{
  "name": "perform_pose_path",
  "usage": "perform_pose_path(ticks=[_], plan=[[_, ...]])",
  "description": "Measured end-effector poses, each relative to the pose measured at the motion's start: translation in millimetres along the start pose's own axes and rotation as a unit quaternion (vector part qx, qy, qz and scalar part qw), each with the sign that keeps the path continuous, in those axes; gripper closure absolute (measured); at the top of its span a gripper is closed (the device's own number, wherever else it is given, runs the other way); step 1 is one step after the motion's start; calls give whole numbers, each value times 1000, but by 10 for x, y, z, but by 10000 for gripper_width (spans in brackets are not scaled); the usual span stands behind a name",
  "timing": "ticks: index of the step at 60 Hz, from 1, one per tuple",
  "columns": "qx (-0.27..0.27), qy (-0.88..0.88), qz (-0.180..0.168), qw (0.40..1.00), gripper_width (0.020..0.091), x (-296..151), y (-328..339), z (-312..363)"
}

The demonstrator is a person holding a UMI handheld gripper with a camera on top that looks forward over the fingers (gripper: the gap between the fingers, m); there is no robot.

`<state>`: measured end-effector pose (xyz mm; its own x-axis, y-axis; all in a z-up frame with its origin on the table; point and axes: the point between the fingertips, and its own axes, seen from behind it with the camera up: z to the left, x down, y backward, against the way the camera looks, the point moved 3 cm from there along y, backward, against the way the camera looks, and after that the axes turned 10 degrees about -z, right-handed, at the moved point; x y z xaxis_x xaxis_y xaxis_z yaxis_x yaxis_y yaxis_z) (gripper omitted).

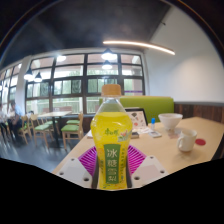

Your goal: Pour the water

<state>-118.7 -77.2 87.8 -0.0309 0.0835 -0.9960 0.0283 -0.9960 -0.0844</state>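
Observation:
A clear plastic bottle (112, 135) with an orange cap and a yellow-green label stands upright between my fingers. It holds a pale yellow drink. My gripper (112, 162) is shut on it, and the pink pads (88, 158) press against the label on both sides. The bottle's base is hidden below the fingers. Beyond it to the right, on the light wooden table (160, 150), stand a white bowl (170, 121) and a small white cup (185, 142).
A flat white item (137, 119) lies on the table just behind the bottle. Further back are a green sofa (160, 104), chairs and tables (45, 125) to the left, and large windows (75, 85).

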Motion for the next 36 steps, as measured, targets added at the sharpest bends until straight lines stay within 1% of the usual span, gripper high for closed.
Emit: perform_pose_path(ticks=[1,2,4,5,9,10,15,23,26,29,31,32,36], plan=[[-4,-14,3,1000,733,24,-13,-5],[-7,-28,6,1000,734,-6,28,51],[-15,-45,9,999,728,73,-161,-125],[-17,-46,8,999,775,77,-186,-156],[-19,-25,5,999,776,67,-178,-151],[-20,-16,3,1000,822,64,-185,-161],[-22,-11,0,1000,825,82,-220,-179],[-35,-10,20,999,835,77,-294,-233],[-40,-28,12,999,837,-59,-333,-297],[-32,-70,7,997,835,-234,-353,-401],[-29,-117,1,993,836,-378,-421,-513],[-35,-143,-6,989,838,-379,-519,-630],[-45,-278,-23,959,835,-741,-535,-804]])
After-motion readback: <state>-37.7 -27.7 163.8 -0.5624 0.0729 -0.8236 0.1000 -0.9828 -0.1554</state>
